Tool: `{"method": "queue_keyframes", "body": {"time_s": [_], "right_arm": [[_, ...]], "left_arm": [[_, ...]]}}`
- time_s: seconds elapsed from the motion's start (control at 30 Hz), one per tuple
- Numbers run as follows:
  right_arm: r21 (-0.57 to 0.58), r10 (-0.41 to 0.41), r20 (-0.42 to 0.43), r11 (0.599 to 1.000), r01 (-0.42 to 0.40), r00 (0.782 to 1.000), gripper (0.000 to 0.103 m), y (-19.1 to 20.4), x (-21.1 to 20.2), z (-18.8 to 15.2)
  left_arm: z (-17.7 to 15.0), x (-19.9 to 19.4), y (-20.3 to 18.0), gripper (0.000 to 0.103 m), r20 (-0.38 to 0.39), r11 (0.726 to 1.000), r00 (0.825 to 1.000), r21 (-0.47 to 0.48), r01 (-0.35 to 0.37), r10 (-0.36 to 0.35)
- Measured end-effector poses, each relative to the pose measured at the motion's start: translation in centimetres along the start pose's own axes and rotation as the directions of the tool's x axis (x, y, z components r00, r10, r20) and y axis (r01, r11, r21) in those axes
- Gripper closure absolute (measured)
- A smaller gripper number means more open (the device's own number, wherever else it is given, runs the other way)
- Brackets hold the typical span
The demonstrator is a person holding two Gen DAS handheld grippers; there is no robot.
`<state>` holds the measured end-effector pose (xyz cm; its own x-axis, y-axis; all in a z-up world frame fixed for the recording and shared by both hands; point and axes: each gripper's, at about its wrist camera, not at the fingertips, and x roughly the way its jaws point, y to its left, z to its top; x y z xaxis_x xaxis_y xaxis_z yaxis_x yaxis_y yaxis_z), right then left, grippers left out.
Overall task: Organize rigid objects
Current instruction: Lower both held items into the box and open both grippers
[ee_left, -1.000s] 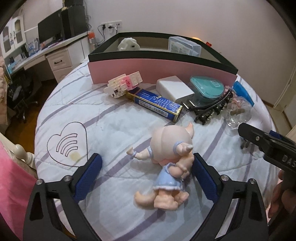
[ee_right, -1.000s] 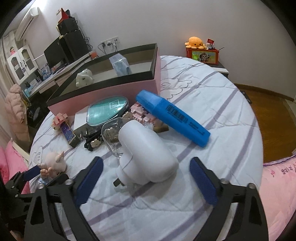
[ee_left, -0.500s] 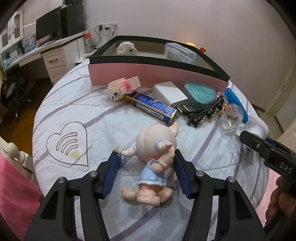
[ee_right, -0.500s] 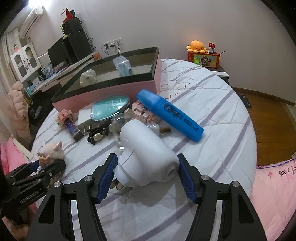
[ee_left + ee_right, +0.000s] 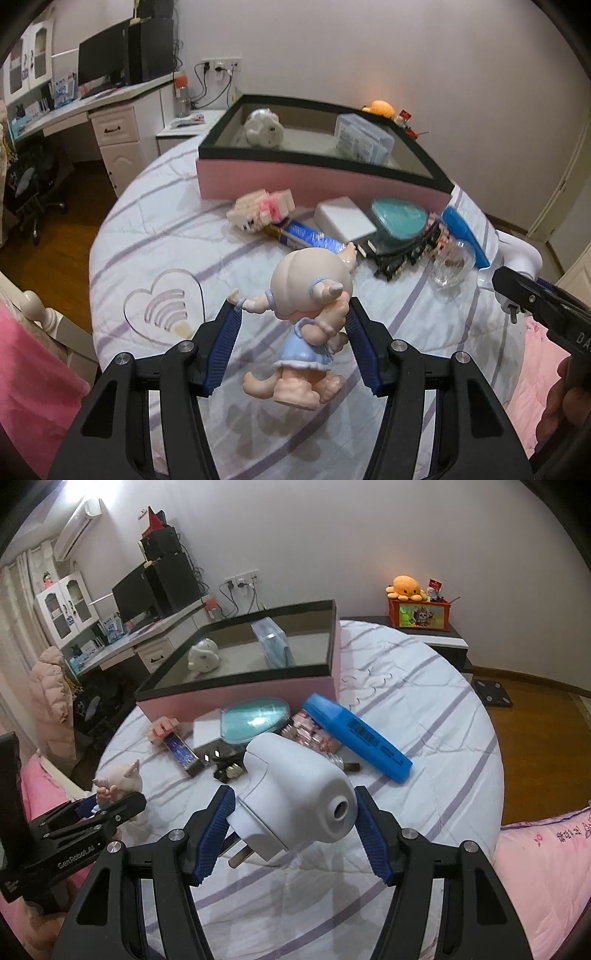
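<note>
My left gripper is shut on a pig doll in a blue dress and holds it above the bedspread; it also shows in the right wrist view. My right gripper is shut on a white plug adapter, lifted off the bed. The pink box with a black rim stands at the back and holds a white toy and a clear container.
In front of the box lie a pink block toy, a blue packet, a white charger, a teal case, a blue marker, a black comb and a glass jar. A desk stands left.
Both grippers closed from open onto their objects, then lifted them off the bedspread. The doll and the adapter now hang clear of the bed.
</note>
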<state>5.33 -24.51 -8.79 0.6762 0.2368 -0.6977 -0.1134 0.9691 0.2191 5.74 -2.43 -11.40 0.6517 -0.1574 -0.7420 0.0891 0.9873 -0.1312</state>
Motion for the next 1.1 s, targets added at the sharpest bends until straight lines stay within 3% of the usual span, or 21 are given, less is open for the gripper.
{"method": "queue_keyframes", "body": {"time_s": [0.33, 0.6, 0.8, 1.1], "right_arm": [[-0.092, 0.042, 0.094, 0.995, -0.034, 0.995, 0.037, 2.5, -1.2, 5.7], [-0.124, 0.047, 0.121, 0.992, -0.032, 0.992, 0.037, 3.1, 1.4, 10.6], [-0.124, 0.038, 0.078, 0.992, -0.029, 0.996, 0.037, 2.8, 5.5, 12.4], [-0.125, 0.008, -0.008, 0.992, -0.009, 1.0, 0.037, 2.3, 10.6, 12.8]], "left_arm": [[6.5, -1.3, 0.8, 0.045, 0.117, 1.0, 0.993, -0.001, -0.015, 0.015], [12.4, 0.1, 1.0, 0.048, 0.172, 1.0, 0.985, -0.007, -0.02, 0.021], [15.4, 4.1, 0.6, 0.048, 0.151, 1.0, 0.988, -0.004, -0.015, 0.015], [16.5, 9.6, 0.1, 0.048, 0.073, 1.0, 0.997, 0.002, -0.005, 0.005]]}}
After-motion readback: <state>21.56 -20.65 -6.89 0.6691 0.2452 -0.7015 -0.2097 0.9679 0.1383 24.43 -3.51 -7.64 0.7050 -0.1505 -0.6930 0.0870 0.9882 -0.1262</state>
